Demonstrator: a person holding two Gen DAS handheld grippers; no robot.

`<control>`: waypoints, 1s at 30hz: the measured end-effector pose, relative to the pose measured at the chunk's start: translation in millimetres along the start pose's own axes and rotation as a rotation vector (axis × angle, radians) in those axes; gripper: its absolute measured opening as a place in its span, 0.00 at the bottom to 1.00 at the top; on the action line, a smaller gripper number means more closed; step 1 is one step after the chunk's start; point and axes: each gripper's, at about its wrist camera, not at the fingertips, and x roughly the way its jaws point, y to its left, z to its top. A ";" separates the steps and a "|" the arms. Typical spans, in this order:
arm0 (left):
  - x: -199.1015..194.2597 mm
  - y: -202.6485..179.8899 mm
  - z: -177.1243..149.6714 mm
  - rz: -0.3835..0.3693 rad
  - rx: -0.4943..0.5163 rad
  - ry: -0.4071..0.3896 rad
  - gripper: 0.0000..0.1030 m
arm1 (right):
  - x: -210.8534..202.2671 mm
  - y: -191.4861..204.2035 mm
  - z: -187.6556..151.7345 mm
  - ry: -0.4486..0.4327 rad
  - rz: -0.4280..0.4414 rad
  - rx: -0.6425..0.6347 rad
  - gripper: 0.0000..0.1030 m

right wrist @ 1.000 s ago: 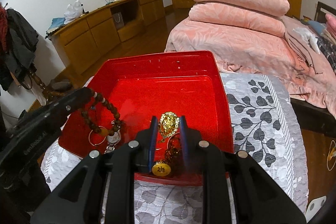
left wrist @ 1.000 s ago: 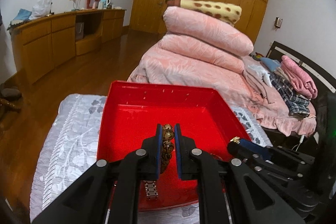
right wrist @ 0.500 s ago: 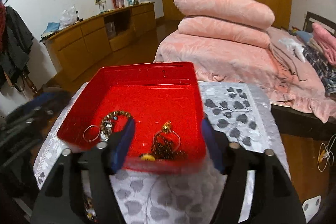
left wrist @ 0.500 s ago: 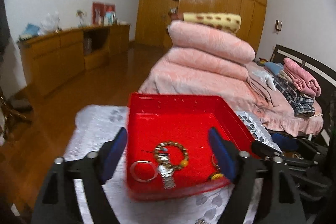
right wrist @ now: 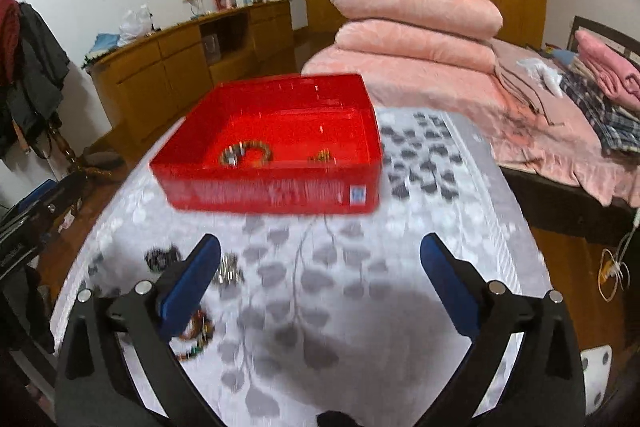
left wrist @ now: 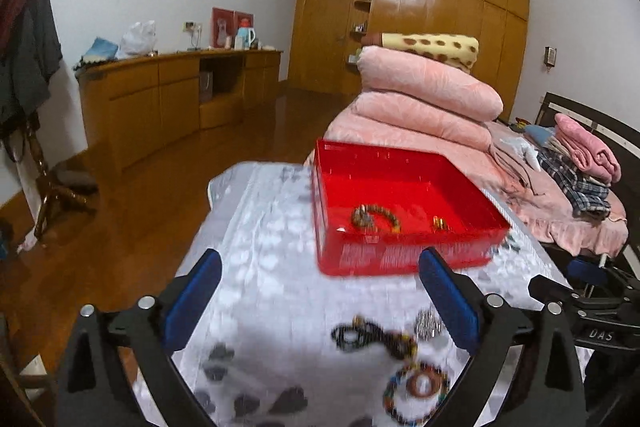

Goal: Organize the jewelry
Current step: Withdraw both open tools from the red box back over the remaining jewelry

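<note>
Jewelry is now split between two places: a wooden bead bracelet [left wrist: 375,217] and a small gold piece [left wrist: 439,223], gripped a second ago, have been released into the red tray [left wrist: 404,259]. Both grippers have been drawn back and are held wide open and empty. More pieces remain on the patterned cloth [left wrist: 272,267]: a dark bead strand [left wrist: 372,337] lies between the left gripper's [left wrist: 320,297] fingers, a multicoloured bracelet [left wrist: 418,385] nearer. The right gripper [right wrist: 320,281] sits right of them, so another round seems due.
</note>
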 end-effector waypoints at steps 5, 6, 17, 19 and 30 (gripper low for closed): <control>-5.9 0.9 -20.7 0.024 0.001 0.032 0.94 | -5.7 2.9 -26.2 0.030 0.017 0.006 0.94; -8.0 0.7 -25.4 0.025 -0.001 0.037 0.94 | -7.1 4.6 -31.7 0.033 0.026 0.001 0.94; -7.4 -5.6 -69.4 0.065 0.089 0.139 0.94 | -11.8 35.1 -55.0 0.050 0.065 -0.071 0.94; -6.8 -3.0 -74.7 0.071 0.094 0.153 0.94 | -10.8 38.5 -57.1 0.056 0.065 -0.083 0.94; -12.5 29.4 -79.4 0.131 0.050 0.165 0.94 | 1.2 72.0 -61.6 0.113 0.186 -0.138 0.66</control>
